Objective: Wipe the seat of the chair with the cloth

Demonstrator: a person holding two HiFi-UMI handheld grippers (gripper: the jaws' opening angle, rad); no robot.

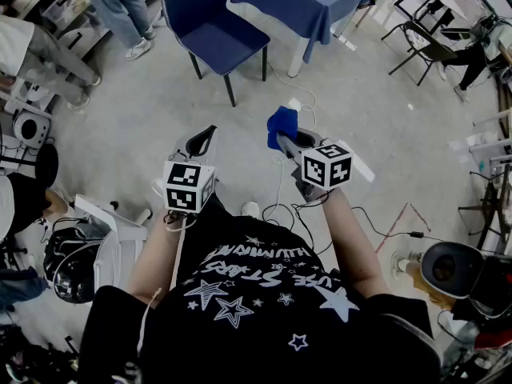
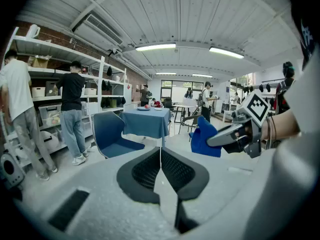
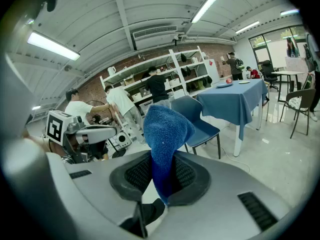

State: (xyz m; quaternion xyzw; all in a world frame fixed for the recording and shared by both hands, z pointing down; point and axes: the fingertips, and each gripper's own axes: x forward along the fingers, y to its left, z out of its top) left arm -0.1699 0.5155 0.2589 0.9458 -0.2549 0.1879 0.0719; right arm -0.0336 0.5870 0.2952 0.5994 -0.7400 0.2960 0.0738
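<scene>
Cloth (image 1: 282, 123), blue and nubbly, sticks up in a bunch out of the right claw (image 1: 285, 140), whose jaws are pinched on its lower part. In the right gripper view the fabric rises between the dark pads (image 3: 187, 176) and flops over at the top. The left claw (image 1: 205, 140) is closed on nothing, and in the left gripper view its two jaws meet along a thin line. Both claws are held side by side in the air in front of the person's chest, above the grey floor (image 1: 152, 118), with their marker cubes (image 1: 189, 186) turned up toward the head view. The chair (image 1: 214, 29), blue with dark legs, stands farther ahead on the floor; its seat is bare and well apart from the cloth. Just beside the chair is a bench (image 1: 312, 2) draped in blue fabric. Two people (image 2: 72, 114) stand at white shelves (image 2: 55, 44) off to the left.
</scene>
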